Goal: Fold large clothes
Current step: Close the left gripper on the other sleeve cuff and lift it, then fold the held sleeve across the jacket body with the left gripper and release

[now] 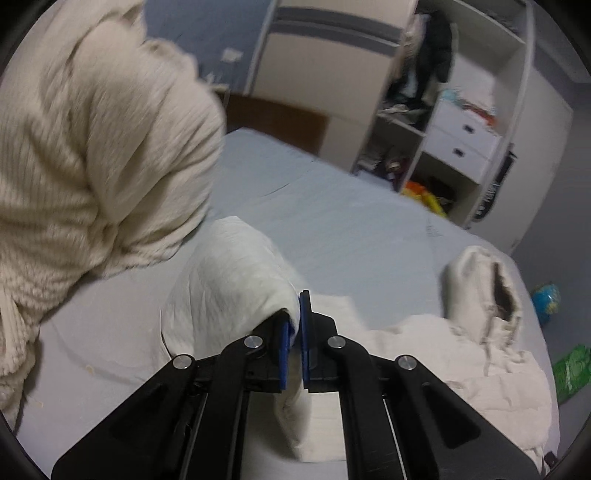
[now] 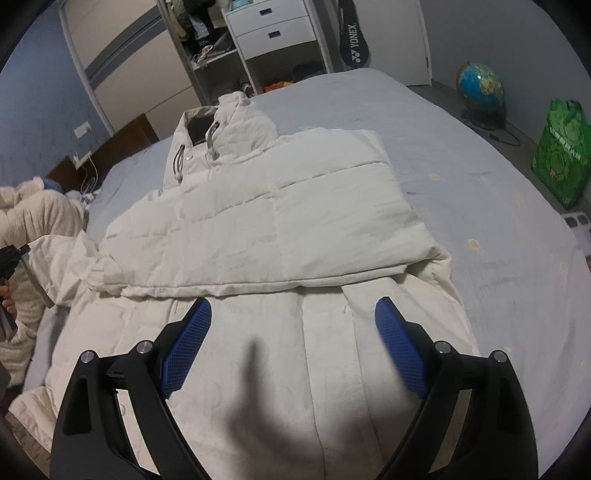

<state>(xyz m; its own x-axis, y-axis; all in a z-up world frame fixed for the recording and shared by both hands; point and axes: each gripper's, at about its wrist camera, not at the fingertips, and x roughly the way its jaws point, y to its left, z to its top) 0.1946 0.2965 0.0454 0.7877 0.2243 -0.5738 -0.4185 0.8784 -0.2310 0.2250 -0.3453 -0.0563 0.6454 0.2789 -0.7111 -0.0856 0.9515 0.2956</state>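
A white puffer jacket [image 2: 280, 206] lies on the bed, one side folded across its body, its hood [image 2: 221, 122] at the far end. My left gripper [image 1: 294, 325] is shut on a fold of the jacket's sleeve [image 1: 229, 280] and lifts it above the bed. The hood also shows in the left wrist view [image 1: 484, 280]. My right gripper [image 2: 293, 328] is open and empty, hovering just above the jacket's lower part, its blue pads [image 2: 188, 343] spread wide.
A cream knit garment [image 1: 85, 147] hangs close on the left. The grey-blue bed sheet [image 2: 480, 192] spreads to the right. A wardrobe with drawers [image 2: 273, 29], a globe [image 2: 480, 86] and a green bag [image 2: 561, 147] stand beyond the bed.
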